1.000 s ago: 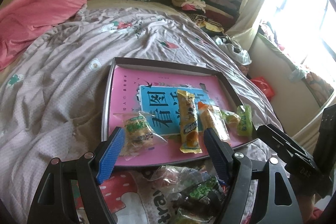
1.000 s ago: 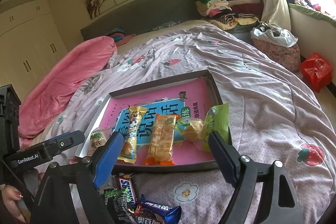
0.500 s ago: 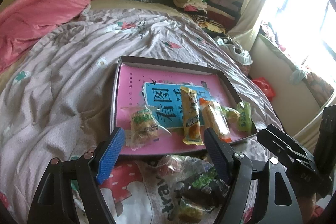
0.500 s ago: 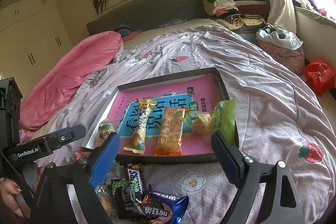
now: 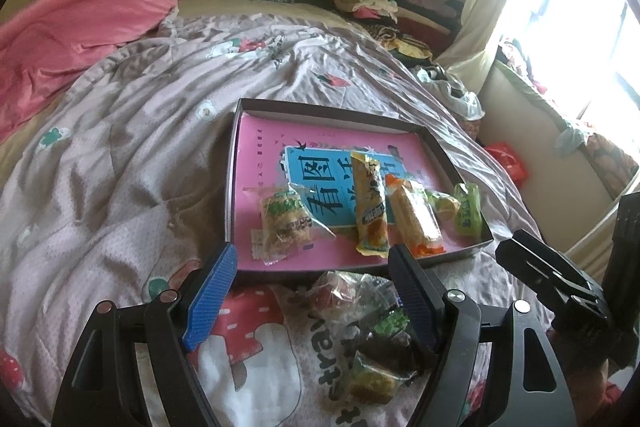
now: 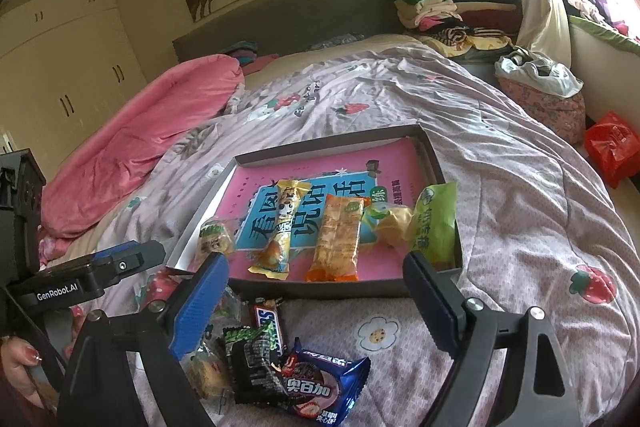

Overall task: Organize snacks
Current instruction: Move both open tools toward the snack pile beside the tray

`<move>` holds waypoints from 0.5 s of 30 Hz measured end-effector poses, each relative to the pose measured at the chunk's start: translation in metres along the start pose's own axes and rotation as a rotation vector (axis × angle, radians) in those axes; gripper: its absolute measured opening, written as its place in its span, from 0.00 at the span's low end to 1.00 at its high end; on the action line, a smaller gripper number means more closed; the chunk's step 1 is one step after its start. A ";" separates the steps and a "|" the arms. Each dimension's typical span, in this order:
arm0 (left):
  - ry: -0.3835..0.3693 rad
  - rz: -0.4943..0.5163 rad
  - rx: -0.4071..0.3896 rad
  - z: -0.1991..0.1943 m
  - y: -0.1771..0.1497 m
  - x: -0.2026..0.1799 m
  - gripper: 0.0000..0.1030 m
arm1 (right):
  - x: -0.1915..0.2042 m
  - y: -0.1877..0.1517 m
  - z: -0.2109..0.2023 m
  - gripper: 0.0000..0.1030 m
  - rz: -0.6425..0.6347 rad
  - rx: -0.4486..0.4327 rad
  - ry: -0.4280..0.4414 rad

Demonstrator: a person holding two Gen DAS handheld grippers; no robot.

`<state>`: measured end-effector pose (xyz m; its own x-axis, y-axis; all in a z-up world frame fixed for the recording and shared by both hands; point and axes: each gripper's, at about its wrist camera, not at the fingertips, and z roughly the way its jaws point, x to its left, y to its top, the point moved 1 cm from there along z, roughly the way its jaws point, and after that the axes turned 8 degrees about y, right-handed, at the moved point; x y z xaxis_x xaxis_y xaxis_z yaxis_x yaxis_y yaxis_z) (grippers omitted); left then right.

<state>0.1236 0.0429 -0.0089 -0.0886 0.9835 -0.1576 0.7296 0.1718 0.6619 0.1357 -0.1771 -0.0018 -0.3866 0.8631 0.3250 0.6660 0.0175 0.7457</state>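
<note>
A: Why are the snacks lined up like that in the tray (image 6: 434, 163)?

B: Sorted side by side along its near edge — yellow stick (image 6: 280, 227), orange pack (image 6: 338, 237), green packet (image 6: 434, 223) — so each stays easy to see and reach.

A: And the rest?

B: A loose pile (image 6: 280, 367) lies on the bed (image 6: 520, 207) just before the tray, waiting, I'd judge. The left tongs (image 5: 312, 291) and right tongs (image 6: 316, 293) both hover spread wide, holding nothing — poised over the pile.
</note>
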 end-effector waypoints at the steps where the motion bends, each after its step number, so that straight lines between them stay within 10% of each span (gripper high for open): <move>1: 0.000 0.000 0.002 0.000 0.000 0.001 0.77 | 0.001 -0.001 -0.001 0.86 -0.002 0.001 0.003; 15: 0.009 0.034 0.036 -0.004 -0.020 0.000 0.77 | 0.007 -0.008 -0.001 0.86 -0.017 0.026 0.023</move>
<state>0.1066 0.0394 -0.0189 -0.0694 0.9892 -0.1294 0.7559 0.1368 0.6402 0.1272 -0.1712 -0.0046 -0.4127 0.8505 0.3261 0.6754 0.0455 0.7361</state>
